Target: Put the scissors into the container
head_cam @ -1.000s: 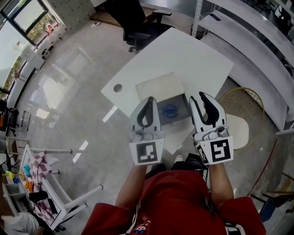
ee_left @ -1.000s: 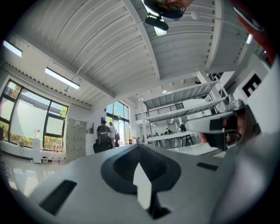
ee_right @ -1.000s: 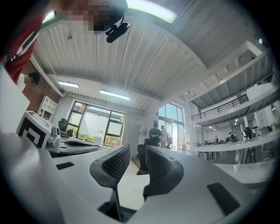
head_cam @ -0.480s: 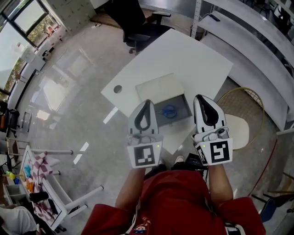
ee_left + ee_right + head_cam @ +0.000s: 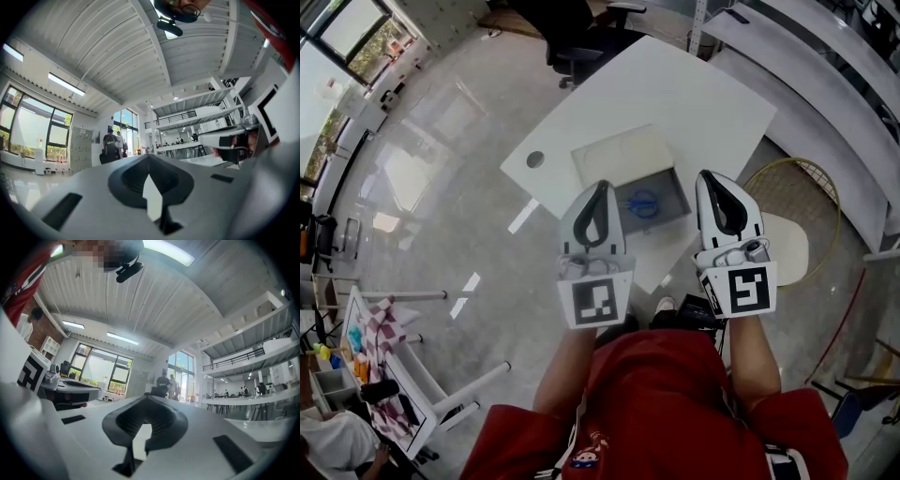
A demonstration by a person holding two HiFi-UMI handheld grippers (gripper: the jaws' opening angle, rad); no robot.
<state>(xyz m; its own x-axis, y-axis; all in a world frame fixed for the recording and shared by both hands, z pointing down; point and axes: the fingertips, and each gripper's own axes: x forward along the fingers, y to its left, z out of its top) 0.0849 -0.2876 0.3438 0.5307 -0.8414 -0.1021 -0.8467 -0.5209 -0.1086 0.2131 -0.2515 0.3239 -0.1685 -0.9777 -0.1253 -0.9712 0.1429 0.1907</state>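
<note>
Blue scissors (image 5: 643,202) lie inside grey container (image 5: 672,212) near near edge of white table (image 5: 694,103). Left gripper (image 5: 601,185) jaws together, empty. Right gripper (image 5: 706,176) jaws just closed on nothing. Task looks done; best to hold both grippers clear above the container.

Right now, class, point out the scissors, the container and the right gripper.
scissors (image 5: 644,203), head view, on their blue middle.
container (image 5: 673,208), head view, on its bare grey floor.
right gripper (image 5: 710,178), head view, at its closed fingertips.
</note>
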